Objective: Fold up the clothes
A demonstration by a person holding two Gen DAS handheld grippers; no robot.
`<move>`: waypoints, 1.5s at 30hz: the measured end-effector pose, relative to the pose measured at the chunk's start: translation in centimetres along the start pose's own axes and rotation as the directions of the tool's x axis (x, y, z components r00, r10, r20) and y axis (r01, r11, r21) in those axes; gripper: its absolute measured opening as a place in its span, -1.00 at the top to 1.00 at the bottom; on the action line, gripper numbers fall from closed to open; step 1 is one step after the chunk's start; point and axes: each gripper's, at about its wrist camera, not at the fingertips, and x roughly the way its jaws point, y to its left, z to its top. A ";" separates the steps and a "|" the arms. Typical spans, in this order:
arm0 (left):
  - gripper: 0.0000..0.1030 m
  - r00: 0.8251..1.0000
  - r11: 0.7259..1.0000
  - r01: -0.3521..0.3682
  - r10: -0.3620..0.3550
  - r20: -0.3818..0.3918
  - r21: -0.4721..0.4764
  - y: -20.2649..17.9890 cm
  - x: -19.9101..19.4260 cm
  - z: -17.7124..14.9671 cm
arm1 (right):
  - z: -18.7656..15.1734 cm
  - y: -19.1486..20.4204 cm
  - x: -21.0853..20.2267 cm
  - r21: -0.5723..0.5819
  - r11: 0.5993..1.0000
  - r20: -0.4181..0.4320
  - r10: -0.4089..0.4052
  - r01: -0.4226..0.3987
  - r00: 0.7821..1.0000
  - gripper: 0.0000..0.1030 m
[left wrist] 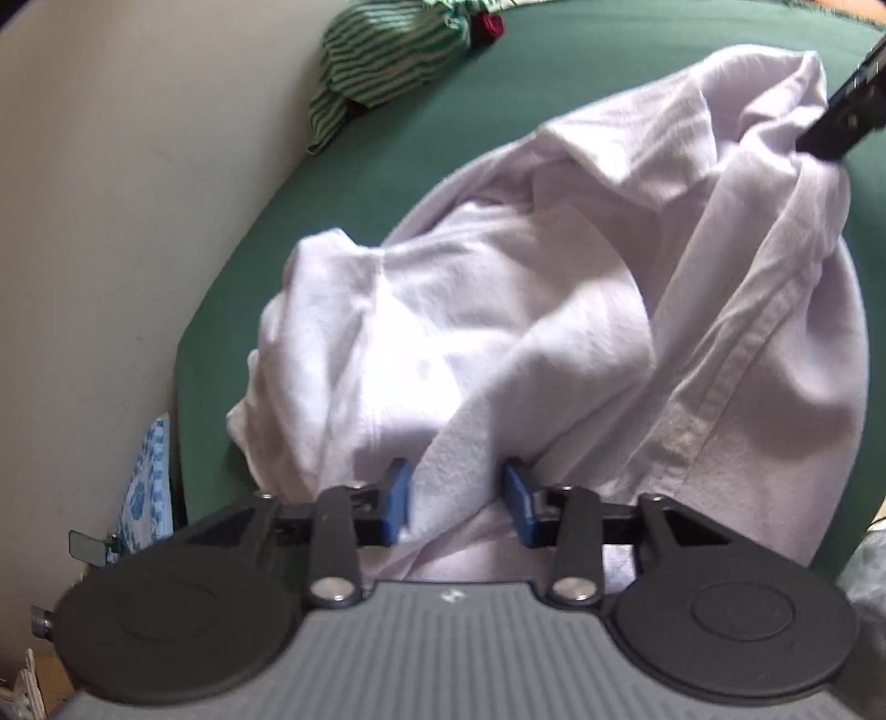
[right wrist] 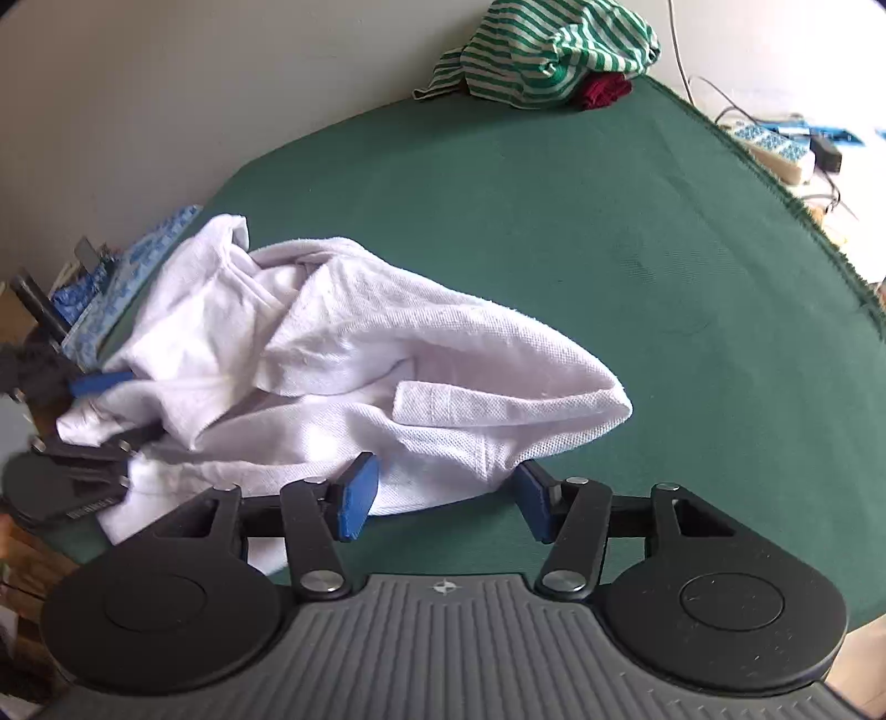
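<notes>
A crumpled white shirt (left wrist: 554, 288) lies on the green table cover (left wrist: 343, 183). In the left wrist view my left gripper (left wrist: 458, 501) is at the shirt's near edge, and a bunched fold fills the gap between its blue pads, which press on it. The right wrist view shows the same shirt (right wrist: 387, 354) at the table's left side, with my left gripper (right wrist: 111, 410) clamped on its far end. My right gripper (right wrist: 446, 501) stands open, its pads wide apart on either side of the shirt's near hem. One of its black fingers (left wrist: 830, 130) touches the shirt's far corner.
A green-and-white striped garment (right wrist: 548, 50) and a dark red cloth (right wrist: 603, 91) sit at the table's far end by the wall. A power strip with cables (right wrist: 775, 147) lies past the right edge. A blue patterned item (right wrist: 138, 249) stands off the left edge.
</notes>
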 end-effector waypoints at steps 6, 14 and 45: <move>0.77 0.999 0.897 -0.032 0.030 -0.011 -0.441 9.2 -1.3 -2.0 | 0.3 -2.6 -0.6 0.257 0.963 0.019 0.074 -0.077 0.997 -0.11; 0.78 0.996 0.663 -0.061 -0.006 -0.086 -0.746 17.6 -1.2 -8.7 | 0.0 -2.1 -0.4 0.314 0.933 -0.012 0.188 -0.175 0.982 -0.22; -0.33 0.895 0.200 0.345 -0.366 0.257 -0.917 13.2 2.4 -12.1 | 2.5 0.3 -1.5 0.290 0.948 0.110 0.104 -0.132 0.988 0.88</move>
